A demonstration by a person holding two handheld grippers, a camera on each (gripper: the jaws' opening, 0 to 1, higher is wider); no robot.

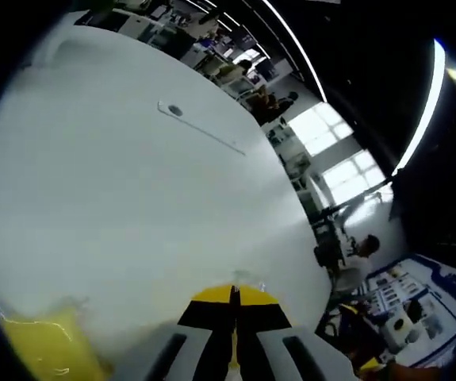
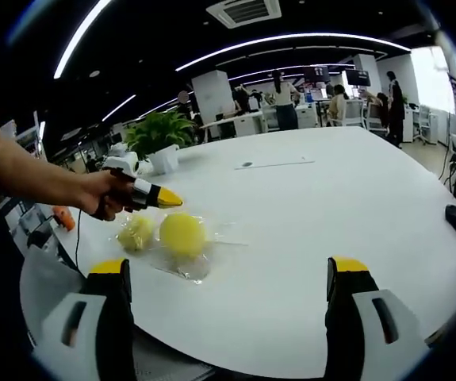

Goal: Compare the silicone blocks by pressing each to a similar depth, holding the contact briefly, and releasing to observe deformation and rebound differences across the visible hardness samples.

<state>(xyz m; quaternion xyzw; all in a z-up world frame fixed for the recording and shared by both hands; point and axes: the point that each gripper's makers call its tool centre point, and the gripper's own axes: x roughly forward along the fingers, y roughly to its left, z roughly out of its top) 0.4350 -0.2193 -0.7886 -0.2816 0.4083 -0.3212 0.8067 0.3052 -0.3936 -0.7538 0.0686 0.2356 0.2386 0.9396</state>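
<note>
The left gripper [image 2: 169,198] had its yellow-tipped jaws pressed together on nothing, hovering just beside the larger yellow ball [image 2: 183,232]. The right gripper [image 2: 228,278] stood with jaws wide apart, nothing between them, well back at the near table edge. Both samples lay near the left on the white table [image 2: 315,206]: the smooth round ball and a smaller, paler, lumpier piece [image 2: 136,232], touching, inside crinkled clear plastic [image 2: 192,266]. They looked soft, light and likely to roll or slip in the film, so pressing straight down on the crown seemed safest.
</note>
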